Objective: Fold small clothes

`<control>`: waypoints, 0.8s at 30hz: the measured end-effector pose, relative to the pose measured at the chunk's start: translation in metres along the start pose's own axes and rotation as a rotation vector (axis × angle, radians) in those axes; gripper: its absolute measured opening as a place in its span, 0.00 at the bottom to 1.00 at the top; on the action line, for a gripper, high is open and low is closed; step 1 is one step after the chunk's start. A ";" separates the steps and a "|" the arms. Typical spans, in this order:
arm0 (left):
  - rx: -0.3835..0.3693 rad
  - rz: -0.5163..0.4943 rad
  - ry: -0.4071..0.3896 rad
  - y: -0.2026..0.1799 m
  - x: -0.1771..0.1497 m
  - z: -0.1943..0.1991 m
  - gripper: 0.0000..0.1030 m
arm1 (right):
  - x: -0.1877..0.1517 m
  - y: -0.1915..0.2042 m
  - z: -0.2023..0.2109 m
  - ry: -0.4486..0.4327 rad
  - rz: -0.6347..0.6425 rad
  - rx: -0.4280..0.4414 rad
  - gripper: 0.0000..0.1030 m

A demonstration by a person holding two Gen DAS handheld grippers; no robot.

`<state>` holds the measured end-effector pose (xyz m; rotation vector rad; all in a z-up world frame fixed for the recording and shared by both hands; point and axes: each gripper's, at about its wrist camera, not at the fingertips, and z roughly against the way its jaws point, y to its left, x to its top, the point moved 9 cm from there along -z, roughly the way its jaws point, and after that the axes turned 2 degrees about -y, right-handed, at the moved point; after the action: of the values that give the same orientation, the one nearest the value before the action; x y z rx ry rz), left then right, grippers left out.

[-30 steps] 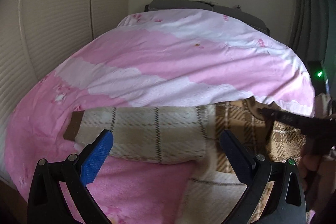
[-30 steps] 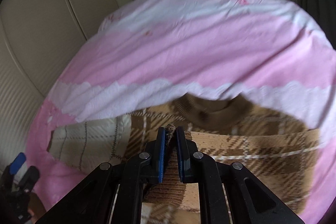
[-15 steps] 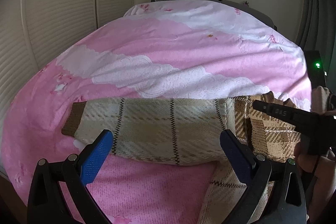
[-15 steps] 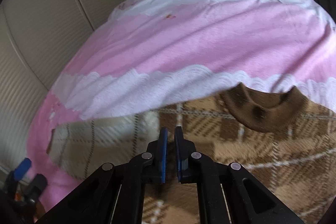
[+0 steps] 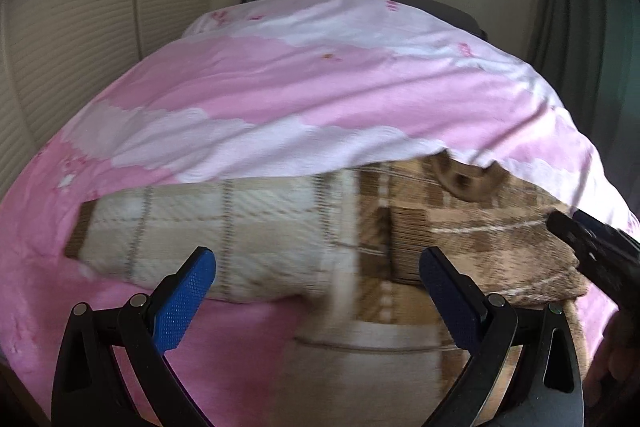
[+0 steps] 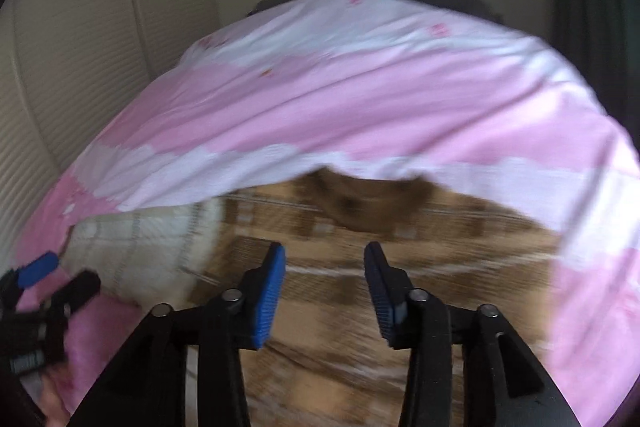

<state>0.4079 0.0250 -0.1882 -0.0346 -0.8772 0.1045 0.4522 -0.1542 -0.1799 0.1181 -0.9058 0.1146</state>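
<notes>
Plaid sweater [image 6: 360,291] smeared by blur, hem cut off below, right side folded under itself

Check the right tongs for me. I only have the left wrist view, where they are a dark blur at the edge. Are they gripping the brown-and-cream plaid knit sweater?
Observer: No. The right tongs are opening, with nothing between the pads. The brown-and-cream plaid knit sweater lies flat beneath them.
Operator: Does a sleeve stick out on the sweater's right side?
Observer: None shows in the right wrist view, though it is blurred. There the body's right edge meets the pink-and-white quilt directly.
Operator: And the collar?
Observer: The brown ribbed collar sits at the far edge, straight ahead of the right tongs.
</notes>
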 end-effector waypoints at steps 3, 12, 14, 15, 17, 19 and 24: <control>-0.040 -0.029 0.013 -0.031 -0.004 -0.007 1.00 | -0.021 -0.053 0.034 -0.026 -0.008 -0.116 0.57; -0.056 -0.117 0.073 -0.089 -0.023 -0.037 1.00 | -0.092 -0.152 0.045 0.099 -0.080 -0.248 0.57; -0.049 -0.126 0.085 -0.093 -0.028 -0.043 1.00 | -0.098 -0.158 0.039 0.117 -0.094 -0.232 0.57; -0.046 -0.126 0.087 -0.094 -0.029 -0.046 1.00 | -0.103 -0.159 0.034 0.132 -0.093 -0.225 0.57; -0.046 -0.122 0.088 -0.095 -0.031 -0.050 1.00 | -0.110 -0.159 0.029 0.148 -0.089 -0.211 0.57; -0.039 -0.122 0.093 -0.096 -0.032 -0.055 1.00 | -0.115 -0.157 0.028 0.152 -0.090 -0.200 0.57; 0.004 -0.120 0.120 -0.092 -0.034 -0.072 1.00 | -0.111 -0.167 0.016 0.148 -0.134 -0.211 0.57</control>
<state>0.4489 -0.0690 -0.2534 0.0152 -0.7570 -0.0085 0.3961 -0.3269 -0.2668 -0.0258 -0.7554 -0.0961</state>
